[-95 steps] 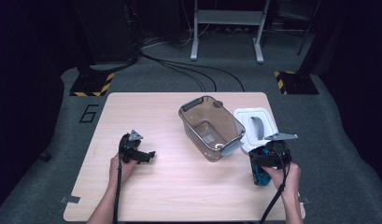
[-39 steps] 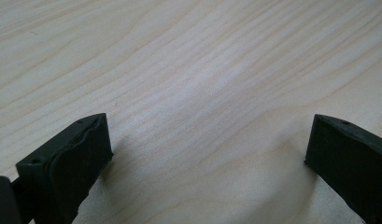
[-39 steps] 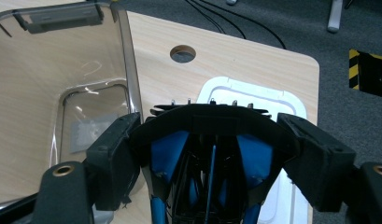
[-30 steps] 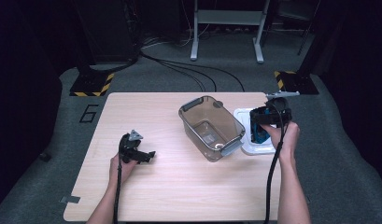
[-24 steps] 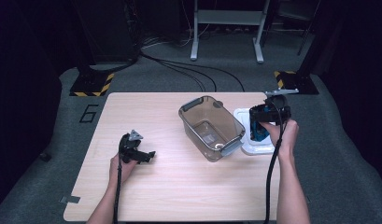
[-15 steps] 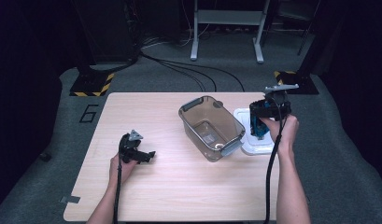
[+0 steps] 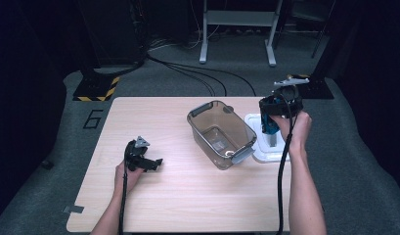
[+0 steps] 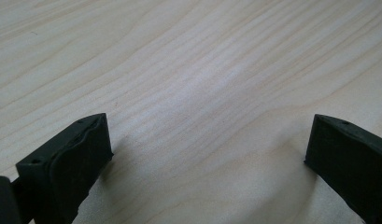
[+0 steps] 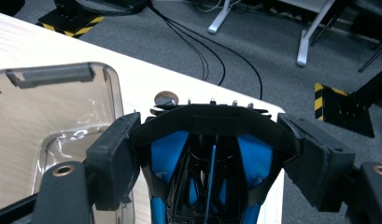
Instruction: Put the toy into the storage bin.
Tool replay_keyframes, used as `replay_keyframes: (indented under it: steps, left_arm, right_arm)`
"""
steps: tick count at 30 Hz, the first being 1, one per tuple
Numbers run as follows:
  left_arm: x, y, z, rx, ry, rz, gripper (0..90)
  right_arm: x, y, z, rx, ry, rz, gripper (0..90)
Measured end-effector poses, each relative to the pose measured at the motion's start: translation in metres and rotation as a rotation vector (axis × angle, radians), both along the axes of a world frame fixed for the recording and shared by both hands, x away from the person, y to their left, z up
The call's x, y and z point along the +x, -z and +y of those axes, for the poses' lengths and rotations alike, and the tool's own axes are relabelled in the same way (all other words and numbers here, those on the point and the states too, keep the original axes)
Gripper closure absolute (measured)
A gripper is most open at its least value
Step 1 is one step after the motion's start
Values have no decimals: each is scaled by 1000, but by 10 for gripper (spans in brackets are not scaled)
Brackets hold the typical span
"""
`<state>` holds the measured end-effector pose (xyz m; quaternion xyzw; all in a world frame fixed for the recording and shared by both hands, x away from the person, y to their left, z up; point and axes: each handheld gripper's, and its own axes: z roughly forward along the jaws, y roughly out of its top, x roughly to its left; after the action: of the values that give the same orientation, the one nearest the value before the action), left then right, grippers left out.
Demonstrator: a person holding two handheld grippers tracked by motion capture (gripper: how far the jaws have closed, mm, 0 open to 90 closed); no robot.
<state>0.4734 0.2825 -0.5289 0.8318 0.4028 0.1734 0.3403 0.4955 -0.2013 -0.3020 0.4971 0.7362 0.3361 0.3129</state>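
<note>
**High view first: right tool has the blue-and-black thing up in the air**

High view: the right tool (image 7: 272,128) hangs over the white lid (image 7: 264,152) at the right edge of the surface (image 7: 188,196), clamped on a blue-and-black gadget (image 7: 269,126). The clear tub (image 7: 221,134) sits just left of it, nothing inside that I can spot. The left tool (image 7: 149,163) rests on the wood near the front left, well apart from the tub.

Left gripper view: jaws spread wide, just bare wood grain between them.

Right gripper view: both pads press the gadget (image 9: 209,163) from either side, and the tub (image 9: 48,121) is off to the left below it.
</note>
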Motion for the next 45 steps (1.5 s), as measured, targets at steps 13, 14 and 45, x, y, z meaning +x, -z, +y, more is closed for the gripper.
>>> replay_keyframes:
  steps: [13, 14, 45]
  left_arm:
    - [0, 0, 0, 0, 0, 0, 2]
    - [0, 0, 0, 4, 3, 1, 2]
    - [0, 0, 0, 5, 3, 0, 2]
  right_arm:
    - [-2, -21, 19, -7, -54, -41, 242]
    - [-2, -23, 22, -9, -59, -43, 242]
    - [-6, -13, 96, 8, -260, -16, 241]
